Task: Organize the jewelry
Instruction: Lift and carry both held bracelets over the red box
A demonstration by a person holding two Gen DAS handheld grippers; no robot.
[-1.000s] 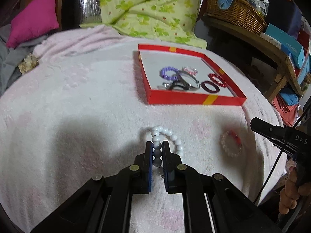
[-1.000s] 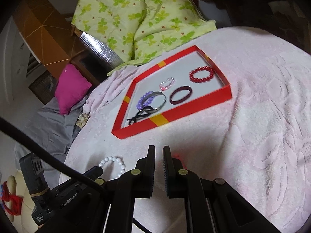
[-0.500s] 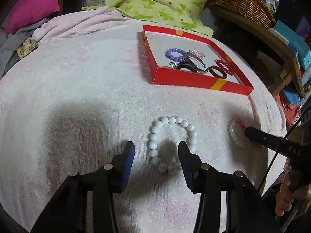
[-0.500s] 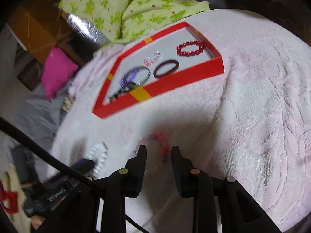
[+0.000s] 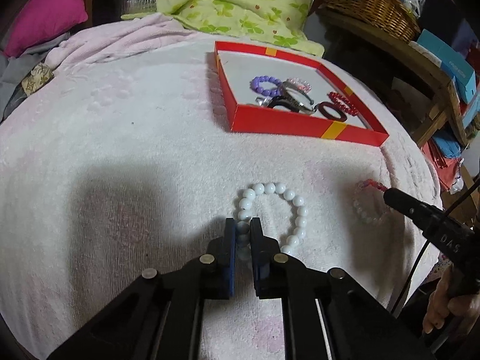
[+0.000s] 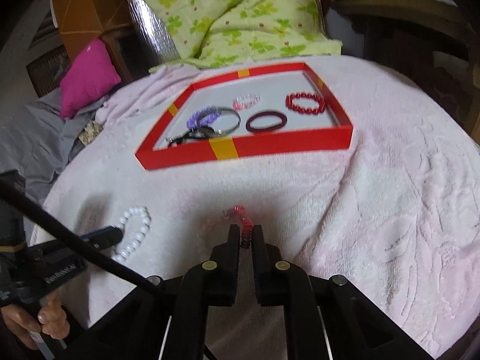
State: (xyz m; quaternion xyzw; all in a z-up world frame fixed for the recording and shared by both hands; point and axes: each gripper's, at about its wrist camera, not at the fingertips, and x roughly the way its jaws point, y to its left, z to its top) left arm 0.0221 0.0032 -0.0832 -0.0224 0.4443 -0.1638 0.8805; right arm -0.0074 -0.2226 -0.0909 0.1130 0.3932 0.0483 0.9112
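Note:
A white bead bracelet [image 5: 288, 198] lies on the pale pink blanket. My left gripper [image 5: 242, 225] is shut on its near-left beads. It also shows in the right wrist view [image 6: 136, 228]. A clear and red bead bracelet [image 5: 367, 201] lies to the right. My right gripper [image 6: 245, 232] is shut on its red part [image 6: 243, 220]. The red tray [image 5: 300, 124] stands farther back, holding a purple bracelet [image 5: 264, 85], a dark ring bracelet [image 5: 331, 111], a red bead bracelet [image 5: 343, 103], a pink one [image 5: 300, 84] and a metal bangle [image 5: 295, 97].
The blanket [image 5: 120, 138] covers a rounded surface that drops off at the right edge. A green floral quilt [image 5: 234, 3] and a magenta pillow [image 5: 45, 9] lie behind. A wicker basket [image 5: 372, 6] sits on a wooden shelf at the right.
Both grippers opened half a second ago and have now closed again, the left on the white bracelet, the right on the clear and red bracelet. The right view has swung toward the tray.

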